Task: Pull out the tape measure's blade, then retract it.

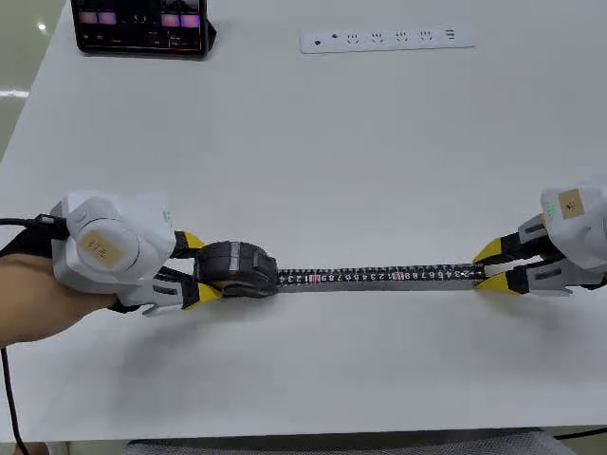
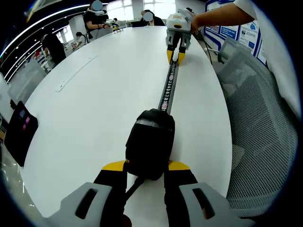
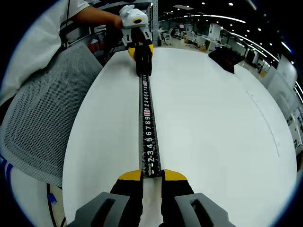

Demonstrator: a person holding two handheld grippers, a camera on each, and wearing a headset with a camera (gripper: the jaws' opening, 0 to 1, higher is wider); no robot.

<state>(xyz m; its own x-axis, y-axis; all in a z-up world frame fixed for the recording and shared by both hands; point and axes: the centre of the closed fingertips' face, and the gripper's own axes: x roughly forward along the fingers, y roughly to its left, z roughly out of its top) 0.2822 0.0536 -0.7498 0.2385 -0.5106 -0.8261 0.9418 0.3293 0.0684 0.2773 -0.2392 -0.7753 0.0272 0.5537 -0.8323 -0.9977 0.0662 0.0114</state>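
A black tape measure case (image 1: 237, 269) rests on the white table (image 1: 313, 161) at the left, and my left gripper (image 1: 201, 269) is shut on it; the case (image 2: 150, 142) sits between the yellow-tipped jaws in the left gripper view. Its dark blade (image 1: 379, 277) with white numbers lies pulled out flat to the right. My right gripper (image 1: 491, 267) is shut on the blade's end. In the right gripper view the blade (image 3: 147, 127) runs from my right gripper (image 3: 152, 176) away to the case (image 3: 143, 62) and my left gripper (image 3: 140, 49). My right gripper (image 2: 176, 55) appears far off in the left gripper view.
A dark tablet (image 1: 142, 26) stands at the table's far left edge. A white power strip (image 1: 386, 39) lies at the far middle. A grey mesh chair (image 2: 258, 132) stands by the table's near edge. Several people are at the table's distant end (image 2: 102, 19).
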